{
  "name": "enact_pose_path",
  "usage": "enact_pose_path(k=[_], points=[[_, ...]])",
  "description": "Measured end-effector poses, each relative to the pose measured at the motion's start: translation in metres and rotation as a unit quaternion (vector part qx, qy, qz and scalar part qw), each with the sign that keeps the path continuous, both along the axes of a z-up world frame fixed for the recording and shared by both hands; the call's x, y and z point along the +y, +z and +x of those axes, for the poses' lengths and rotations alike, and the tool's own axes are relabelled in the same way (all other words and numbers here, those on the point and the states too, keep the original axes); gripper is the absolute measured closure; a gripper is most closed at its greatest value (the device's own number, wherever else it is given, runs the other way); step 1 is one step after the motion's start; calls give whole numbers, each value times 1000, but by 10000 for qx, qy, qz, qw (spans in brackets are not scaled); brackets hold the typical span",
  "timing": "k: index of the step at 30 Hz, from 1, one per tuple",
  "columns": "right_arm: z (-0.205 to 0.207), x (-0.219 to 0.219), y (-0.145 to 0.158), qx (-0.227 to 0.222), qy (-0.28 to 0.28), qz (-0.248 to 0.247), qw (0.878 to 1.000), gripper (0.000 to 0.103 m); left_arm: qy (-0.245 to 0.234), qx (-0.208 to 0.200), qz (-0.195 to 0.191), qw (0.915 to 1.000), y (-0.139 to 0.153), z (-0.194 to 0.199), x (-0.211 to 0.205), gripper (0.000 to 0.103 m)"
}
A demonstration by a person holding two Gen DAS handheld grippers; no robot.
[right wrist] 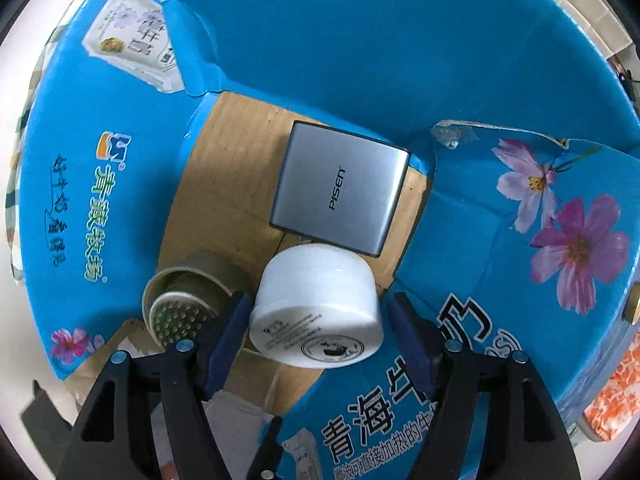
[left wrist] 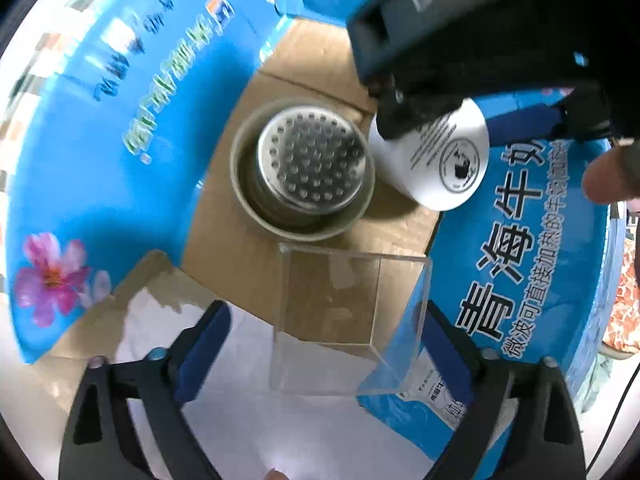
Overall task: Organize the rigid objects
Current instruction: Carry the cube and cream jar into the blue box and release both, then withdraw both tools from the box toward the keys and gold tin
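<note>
An open blue cardboard box with a brown floor holds the objects. In the left wrist view, a clear plastic box sits between my left gripper's open fingers, inside the box opening. A grey-green cup with a perforated metal strainer stands on the box floor beyond it. My right gripper has its blue pads on both sides of a white round jar, lying on its side over the box floor. A silver PISEN power bank lies flat beyond the jar. The strainer cup is left of the jar.
The box's blue flaps with flower prints rise on all sides of the opening. An orange patterned cloth shows outside the box at the right. A white surface lies under the left gripper.
</note>
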State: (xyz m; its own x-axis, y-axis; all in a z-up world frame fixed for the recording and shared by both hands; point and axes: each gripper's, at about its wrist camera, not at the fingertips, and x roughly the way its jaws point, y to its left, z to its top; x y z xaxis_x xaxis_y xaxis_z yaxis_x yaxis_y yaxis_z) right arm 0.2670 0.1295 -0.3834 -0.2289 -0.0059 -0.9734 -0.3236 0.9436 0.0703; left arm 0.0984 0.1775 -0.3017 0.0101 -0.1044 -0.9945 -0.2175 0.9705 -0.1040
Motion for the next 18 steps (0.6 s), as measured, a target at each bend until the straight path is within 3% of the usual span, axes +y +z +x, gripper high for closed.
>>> enact_pose_path(k=[7, 18], points=[[0, -11, 31, -246, 55, 145, 9996, 10, 51, -272, 106, 9996, 33, 1, 6, 0], [-19, -30, 96, -668, -13, 527, 9964, 10, 91, -751, 399, 9963, 89, -6, 13, 0]])
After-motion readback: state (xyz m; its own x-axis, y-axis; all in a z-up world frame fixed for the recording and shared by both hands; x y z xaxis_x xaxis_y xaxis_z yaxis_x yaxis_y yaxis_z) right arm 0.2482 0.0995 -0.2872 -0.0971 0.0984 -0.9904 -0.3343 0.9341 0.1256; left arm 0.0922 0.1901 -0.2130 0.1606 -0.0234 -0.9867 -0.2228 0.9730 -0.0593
